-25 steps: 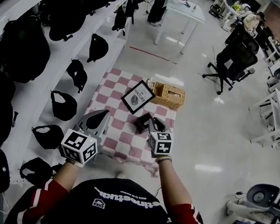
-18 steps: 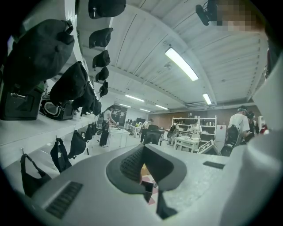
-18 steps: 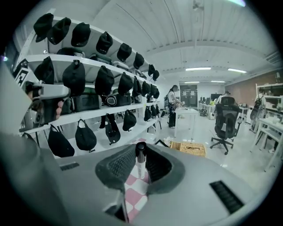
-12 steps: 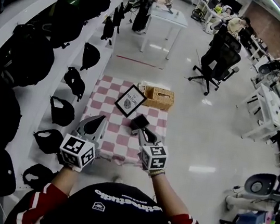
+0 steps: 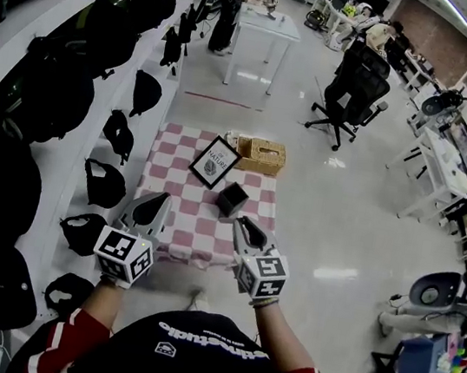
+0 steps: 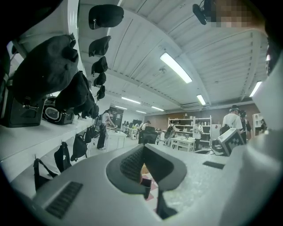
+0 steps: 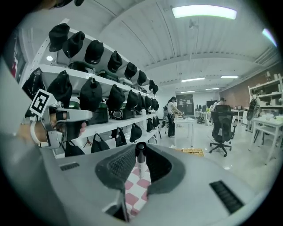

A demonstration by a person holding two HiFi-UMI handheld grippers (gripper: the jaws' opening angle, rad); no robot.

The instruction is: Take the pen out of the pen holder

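A black square pen holder [image 5: 232, 199] stands on the pink-and-white checkered cloth [image 5: 185, 217] on the floor. My right gripper [image 5: 242, 229] hangs in the air on the near side of the holder and apart from it. In the right gripper view the right gripper [image 7: 140, 167] is shut on a pen [image 7: 140, 160] with a black cap and pale barrel, held upright between the pads. My left gripper [image 5: 150, 210] hovers over the cloth's near left part. In the left gripper view the left gripper [image 6: 150, 189] has its jaws together with nothing between them.
A framed picture [image 5: 214, 161] leans beside a wicker basket [image 5: 260, 154] at the cloth's far end. Shelves [image 5: 65, 84] with black bags and caps run along the left. An office chair [image 5: 352, 84] and a white table [image 5: 265, 26] stand farther off.
My right gripper has drawn back and up from the pen holder towards me, and the holder now stands free of it. The left gripper has also drifted back a little.
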